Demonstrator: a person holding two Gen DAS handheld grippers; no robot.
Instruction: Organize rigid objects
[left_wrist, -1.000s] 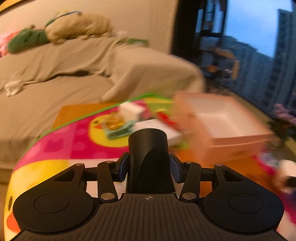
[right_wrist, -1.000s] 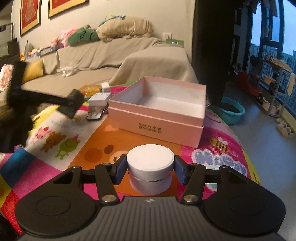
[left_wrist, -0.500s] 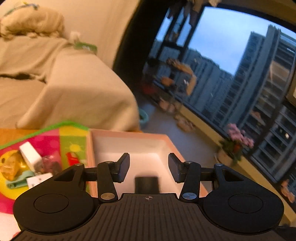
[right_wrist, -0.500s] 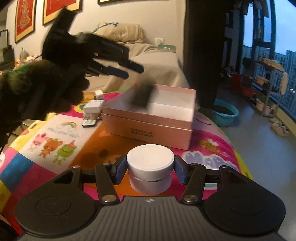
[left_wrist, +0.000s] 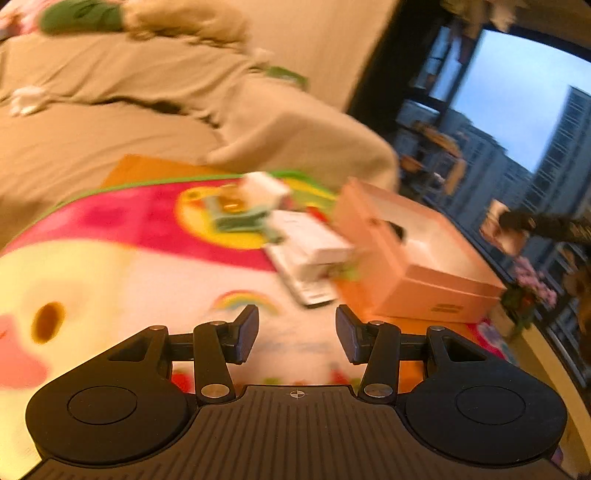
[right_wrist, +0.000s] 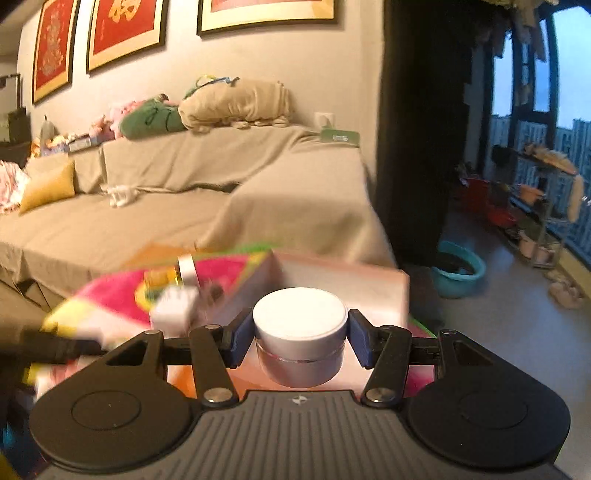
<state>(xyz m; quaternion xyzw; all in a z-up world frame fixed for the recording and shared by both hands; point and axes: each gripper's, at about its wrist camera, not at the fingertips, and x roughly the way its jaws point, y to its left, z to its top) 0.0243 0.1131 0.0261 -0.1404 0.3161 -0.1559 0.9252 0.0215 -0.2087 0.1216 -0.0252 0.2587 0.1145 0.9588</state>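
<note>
Pink box (left_wrist: 424, 258), open-topped, sits on the bright cartoon-print mat (left_wrist: 129, 266) that covers the counter, ahead and to the right of the left gripper (left_wrist: 297, 334). Left fingers (left_wrist: 246, 332) stand apart, nothing between them; a loose cluster of small items (left_wrist: 295, 240) (white boxes, something amber, too blurred to name) lies straight ahead of them, just left of the box. A dark object (left_wrist: 397, 230) shows inside the box near its left wall. Right gripper (right_wrist: 300, 338) is clamped on a white-lidded jar (right_wrist: 300, 332), upright, pads on the lid's sides. From the right fingers (right_wrist: 236, 341) the box (right_wrist: 340, 284) lies directly ahead, its near wall just beyond the jar and lower. Judgement: the right hand is the one that matters now; the jar has to clear the near wall and go down into the open interior. No long axis to align on a round jar. The left fingers look free for the next item from the cluster.
</note>
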